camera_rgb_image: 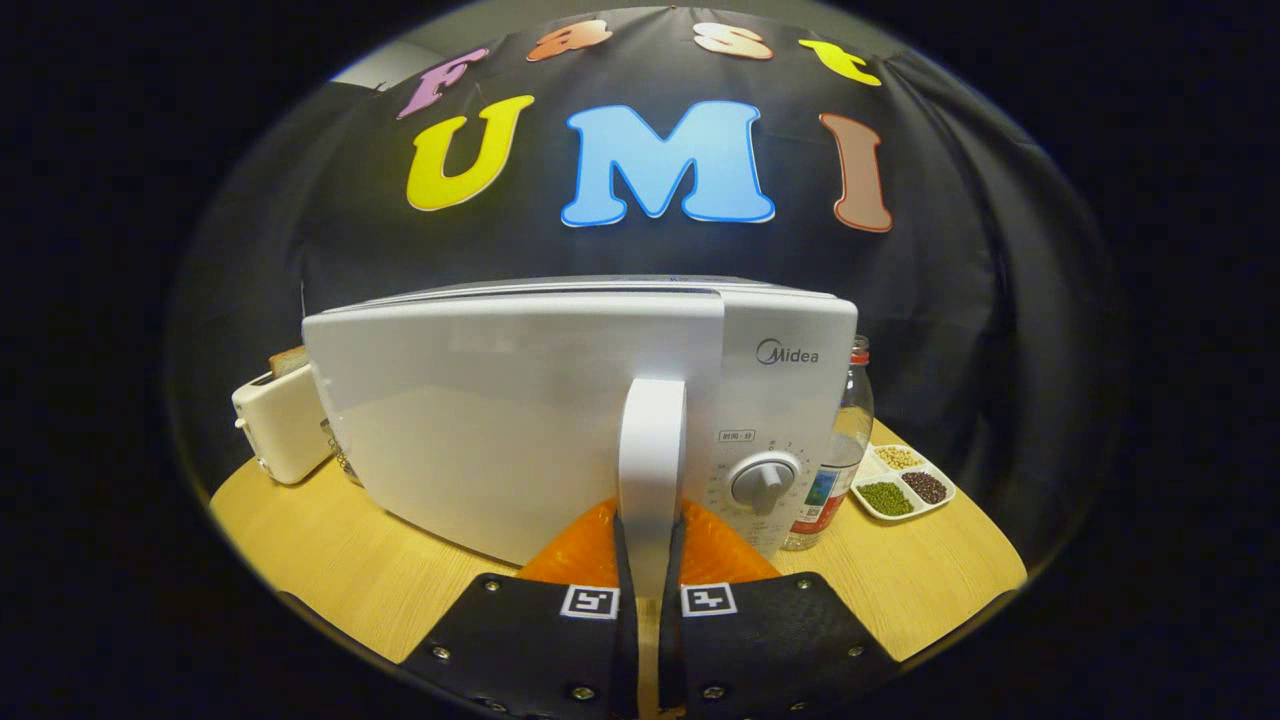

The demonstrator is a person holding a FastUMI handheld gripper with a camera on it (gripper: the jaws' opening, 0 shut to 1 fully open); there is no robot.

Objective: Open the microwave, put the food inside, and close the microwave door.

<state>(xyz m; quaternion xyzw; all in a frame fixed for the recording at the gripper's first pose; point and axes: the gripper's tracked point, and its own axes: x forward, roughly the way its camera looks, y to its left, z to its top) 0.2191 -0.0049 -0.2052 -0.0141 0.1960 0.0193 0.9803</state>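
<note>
Tool (650, 570) clamped on white vertical door handle (651, 450) of white microwave (520, 420) on round wooden desk (330, 560). Risk: pull too straight, pads slip off handle, or whole oven drags. White three-part dish (903, 487) holds green, dark, tan beans. Clear bottle (845, 440) looks partly filled.

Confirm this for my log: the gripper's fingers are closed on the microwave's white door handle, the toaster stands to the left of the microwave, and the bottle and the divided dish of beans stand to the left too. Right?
One slip. In the gripper view the bottle and divided dish of beans stand to the right of the microwave, not the left. The rest holds: the gripper is closed on the white door handle, and the toaster stands left.
</note>
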